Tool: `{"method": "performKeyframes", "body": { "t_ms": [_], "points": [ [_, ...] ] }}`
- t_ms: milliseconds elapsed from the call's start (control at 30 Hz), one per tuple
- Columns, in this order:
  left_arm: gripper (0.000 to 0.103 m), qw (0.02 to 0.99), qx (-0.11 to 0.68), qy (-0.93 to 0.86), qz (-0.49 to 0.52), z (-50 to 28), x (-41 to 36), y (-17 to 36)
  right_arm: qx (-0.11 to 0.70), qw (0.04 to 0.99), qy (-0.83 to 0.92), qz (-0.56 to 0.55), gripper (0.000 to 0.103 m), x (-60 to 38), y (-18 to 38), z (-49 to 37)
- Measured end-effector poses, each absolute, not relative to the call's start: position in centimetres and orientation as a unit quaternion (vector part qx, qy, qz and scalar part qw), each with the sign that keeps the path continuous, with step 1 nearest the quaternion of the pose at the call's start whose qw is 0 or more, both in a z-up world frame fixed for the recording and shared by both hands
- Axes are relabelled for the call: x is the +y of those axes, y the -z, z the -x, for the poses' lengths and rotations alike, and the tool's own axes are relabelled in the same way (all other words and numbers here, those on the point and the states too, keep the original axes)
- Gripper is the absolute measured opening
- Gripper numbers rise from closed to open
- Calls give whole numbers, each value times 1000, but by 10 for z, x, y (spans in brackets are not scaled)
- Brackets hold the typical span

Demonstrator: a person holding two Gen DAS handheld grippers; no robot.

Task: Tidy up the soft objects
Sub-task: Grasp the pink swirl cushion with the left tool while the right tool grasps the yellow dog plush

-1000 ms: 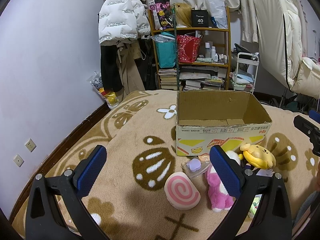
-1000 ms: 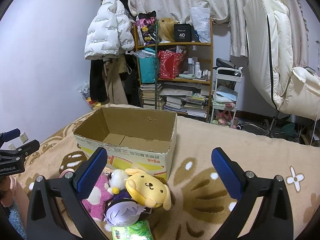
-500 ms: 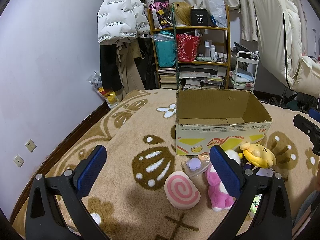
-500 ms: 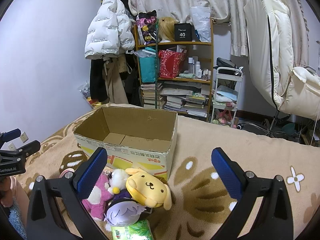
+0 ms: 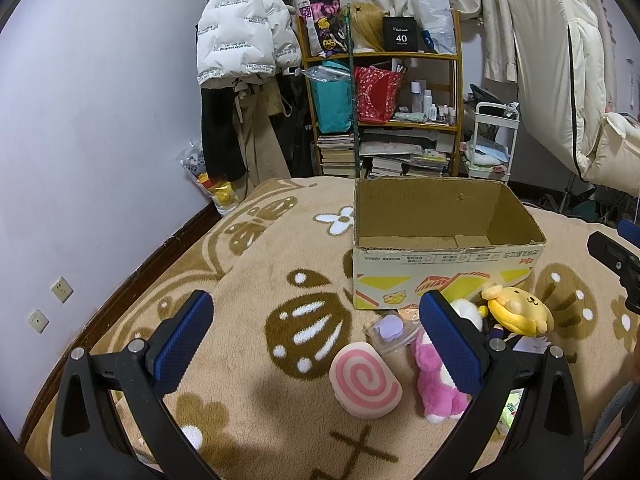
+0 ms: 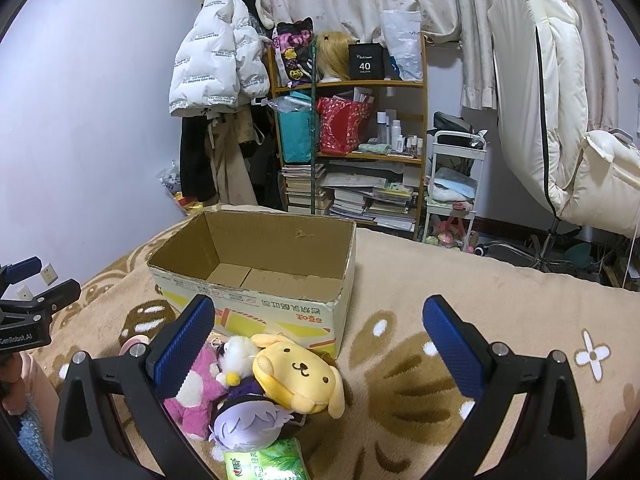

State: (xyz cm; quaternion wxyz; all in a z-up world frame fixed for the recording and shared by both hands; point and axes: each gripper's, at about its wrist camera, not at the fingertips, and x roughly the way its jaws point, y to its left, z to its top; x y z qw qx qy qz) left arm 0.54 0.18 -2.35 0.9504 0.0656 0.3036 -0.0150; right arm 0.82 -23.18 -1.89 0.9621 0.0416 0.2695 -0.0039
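nothing moved, pink swirl cushion (image 5: pixel 366 385) below spread left tool (image 5: pixel 316 334)

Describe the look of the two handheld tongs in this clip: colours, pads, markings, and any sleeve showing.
Both tongs, left and right, are black angular frames with silver screws and textured blue pads. In the right view, the left one carries white lettering, and a bit of blue fuzzy sleeve shows.
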Motion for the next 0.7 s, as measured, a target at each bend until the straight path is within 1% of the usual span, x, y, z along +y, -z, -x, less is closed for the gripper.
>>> {"method": "performKeyframes", "body": {
  "t_ms": [233, 367, 500, 700],
  "points": [
    [102, 946, 316, 14, -67, -7, 5, 22, 271, 961, 2, -44, 103, -232, 22, -10],
    [102, 938, 339, -4, -74, -15, 4, 26, 279, 959, -1, -42, 103, -231, 27, -13],
    [102, 934, 350, -3, -69, -19, 5, 26, 295, 955, -2, -43, 103, -230, 34, -22],
    [102, 920, 386, 1, -62, -39, 2, 34, 326, 944, -13, -47, 103, -230, 49, -40]
  ]
}}
